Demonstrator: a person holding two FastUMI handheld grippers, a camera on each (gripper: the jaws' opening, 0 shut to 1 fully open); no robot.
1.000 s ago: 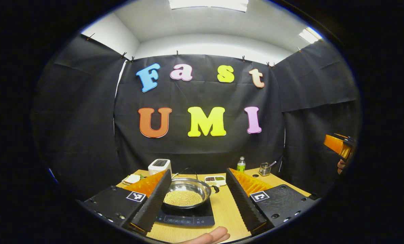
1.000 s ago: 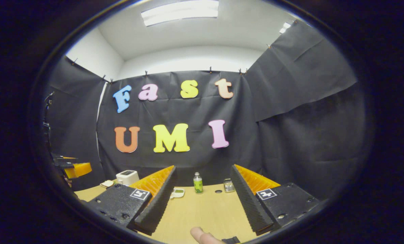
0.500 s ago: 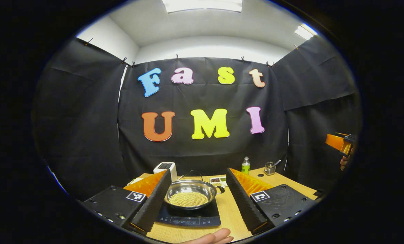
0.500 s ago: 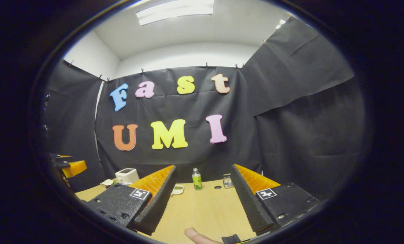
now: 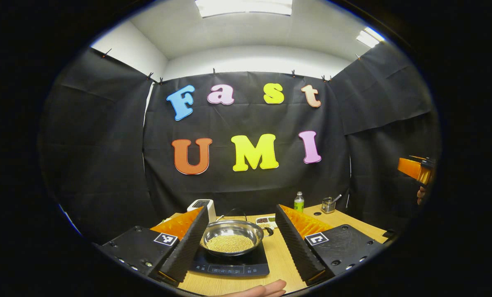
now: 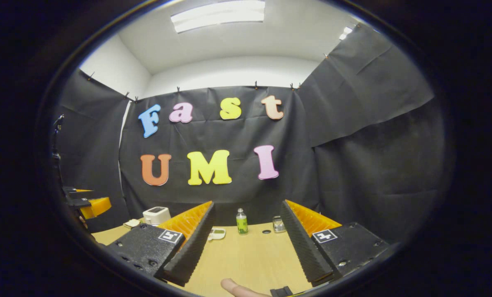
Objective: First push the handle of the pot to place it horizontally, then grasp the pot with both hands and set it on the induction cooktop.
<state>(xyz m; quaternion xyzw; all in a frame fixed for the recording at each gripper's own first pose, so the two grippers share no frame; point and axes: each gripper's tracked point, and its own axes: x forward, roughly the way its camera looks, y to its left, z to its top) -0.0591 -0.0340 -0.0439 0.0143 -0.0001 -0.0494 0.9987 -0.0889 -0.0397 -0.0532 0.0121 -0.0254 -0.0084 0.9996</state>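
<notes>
Already the pot (image 5: 230,238) sits on the cooktop (image 5: 228,265), so by the look of it the task's last step is done and both grippers are held clear. Taking the cooktop as the landmark: it lies on the table (image 6: 246,255), at the near edge in the left gripper view. The pot rests on top of it, roughly centred, holding a layer of small yellowish grains. One short handle (image 5: 269,231) juts from the rim on the pot's right; whether it lies fully flat is too small to tell. Behind the cooktop stand a white toaster (image 5: 202,205), a sectioned dish (image 5: 265,222) and a green bottle (image 5: 299,202), well apart from it.

The risk, as I judge it, is a careless hand: a finger of the left gripper (image 5: 232,247) dipping forward could clip the rim and slide the pot off centre or scatter the grains.

The left gripper is spread wide, its fingers framing the pot from nearer the camera, touching nothing. The right gripper (image 6: 246,251) is likewise spread wide over bare table to the right of the cooktop, empty.
</notes>
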